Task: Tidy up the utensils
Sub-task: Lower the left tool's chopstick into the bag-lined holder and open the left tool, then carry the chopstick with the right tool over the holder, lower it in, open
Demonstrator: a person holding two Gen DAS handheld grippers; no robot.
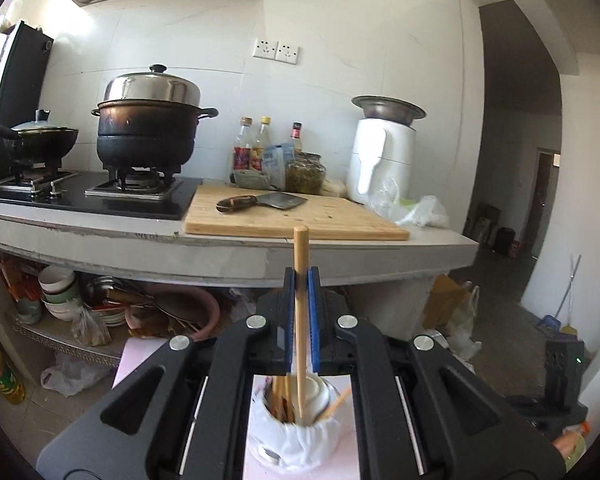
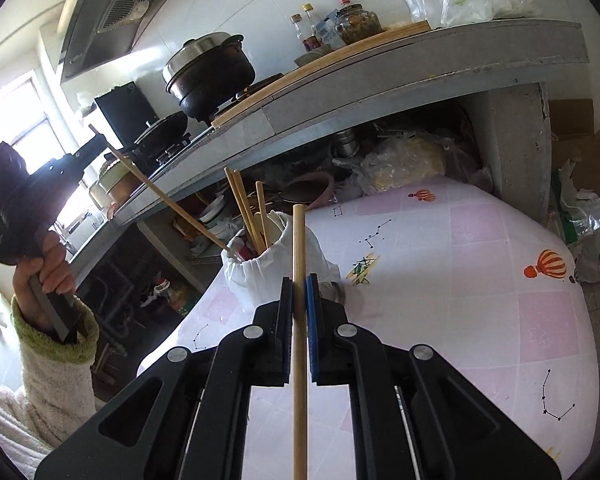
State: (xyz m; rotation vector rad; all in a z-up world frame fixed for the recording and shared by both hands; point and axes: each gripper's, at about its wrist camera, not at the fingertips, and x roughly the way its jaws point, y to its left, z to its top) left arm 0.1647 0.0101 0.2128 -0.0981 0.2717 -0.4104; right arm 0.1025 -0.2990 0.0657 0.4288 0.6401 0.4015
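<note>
Both pairs of jaws pinch a chopstick each: your left gripper (image 1: 301, 280) holds one chopstick (image 1: 300, 300) upright, its lower end in the white-wrapped holder (image 1: 296, 436), while your right gripper (image 2: 299, 286) clamps another chopstick (image 2: 299, 248) just beside that holder (image 2: 260, 272) on the pink tablecloth (image 2: 460, 280).

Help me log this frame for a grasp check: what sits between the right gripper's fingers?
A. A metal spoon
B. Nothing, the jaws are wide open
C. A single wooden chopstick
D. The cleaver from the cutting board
C: in the right wrist view the right gripper is shut on one wooden chopstick, which runs up between its pads, in front of the white utensil holder on the pink tablecloth.
</note>
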